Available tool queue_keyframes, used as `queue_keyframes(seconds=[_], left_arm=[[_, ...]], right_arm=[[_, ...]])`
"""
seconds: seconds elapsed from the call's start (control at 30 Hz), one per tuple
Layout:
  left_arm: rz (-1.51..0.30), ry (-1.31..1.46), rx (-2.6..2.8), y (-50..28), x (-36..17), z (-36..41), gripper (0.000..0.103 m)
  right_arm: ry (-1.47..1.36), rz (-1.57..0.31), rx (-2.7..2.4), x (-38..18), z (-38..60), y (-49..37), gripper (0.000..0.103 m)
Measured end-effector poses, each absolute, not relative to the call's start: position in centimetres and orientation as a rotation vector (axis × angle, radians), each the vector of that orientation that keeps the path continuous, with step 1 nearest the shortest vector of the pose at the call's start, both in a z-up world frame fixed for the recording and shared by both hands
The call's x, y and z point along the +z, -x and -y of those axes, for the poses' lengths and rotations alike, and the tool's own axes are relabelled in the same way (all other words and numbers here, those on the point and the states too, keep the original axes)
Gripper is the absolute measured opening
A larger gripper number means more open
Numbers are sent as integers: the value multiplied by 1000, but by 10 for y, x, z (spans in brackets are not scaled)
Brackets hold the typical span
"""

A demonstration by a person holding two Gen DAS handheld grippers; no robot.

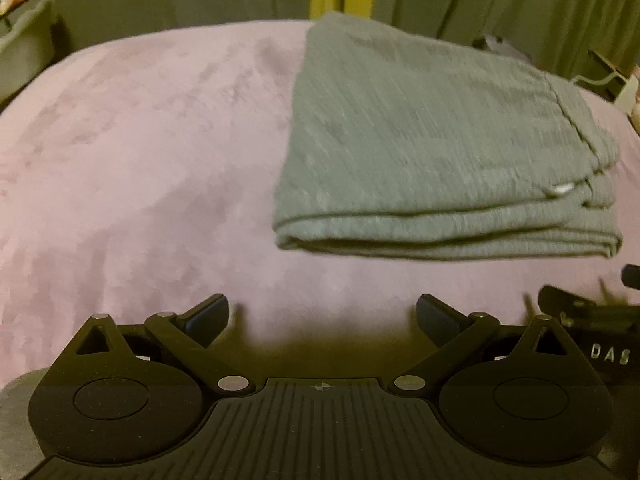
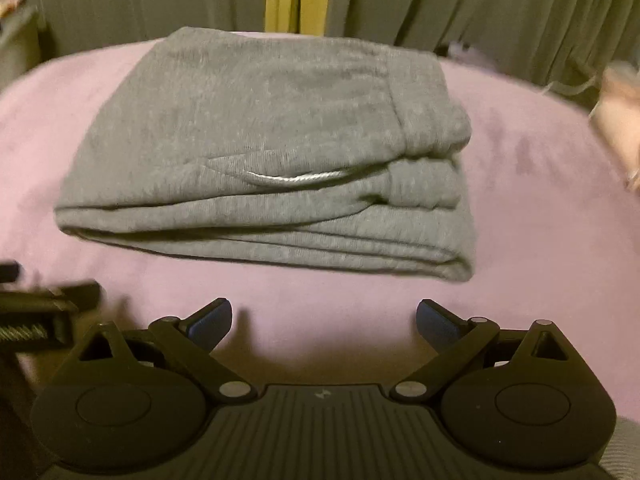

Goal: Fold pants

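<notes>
While both tools hang short of the cloth, the views read as follows.

Left wrist view:
- Left gripper: the black two-finger left gripper [image 1: 322,312] sits at 6 o'clock, jaws spread wide with nothing between them, blue-padded fingertips [image 1: 208,316] above the bedding.
- Pants: the grey knit pants folded into a thick rectangular stack [image 1: 432,140] lie from centre toward 2 o'clock, apart from the fingertips, layered fold edges facing the camera.
- Drawstring: a pale cord tip [image 1: 562,189] peeks from the layers at 3 o'clock.
- Surface: the pink plush bed cover [image 1: 140,160] fills the 9 o'clock side and runs under the stack.
- Right gripper: part of the other black tool [image 1: 592,316] shows at 4 o'clock, just beside the left one.
- Background: dark green pleated curtains [image 1: 520,0] hang at 12 o'clock.

Right wrist view:
- Right gripper: the right gripper [image 2: 324,316] sits at 6 o'clock, jaws likewise wide apart and holding nothing.
- Pants: the folded stack [image 2: 260,120] lies at centre, reaching toward 12 o'clock, clear of the fingertips.
- Drawstring: a pale cord [image 2: 296,178] curves along the upper fold.
- Surface: the pink cover [image 2: 540,200] surrounds the stack.
- Left gripper: a blurred black piece with a spring [image 2: 36,316] shows at 8 o'clock.
- Background: curtains [image 2: 480,0] at 12 o'clock.
</notes>
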State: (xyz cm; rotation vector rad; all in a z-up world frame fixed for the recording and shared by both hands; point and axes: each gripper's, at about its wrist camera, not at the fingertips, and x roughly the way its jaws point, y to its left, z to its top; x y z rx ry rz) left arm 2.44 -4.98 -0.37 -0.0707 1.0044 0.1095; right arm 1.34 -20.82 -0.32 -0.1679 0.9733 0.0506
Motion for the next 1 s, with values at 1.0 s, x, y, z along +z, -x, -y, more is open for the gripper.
queue_keyframes(seconds=[1.0], left_arm=[[-1044,66,79,-55,-17,51,102]], right_arm=[[132,-879,19,3,206,-31,99]])
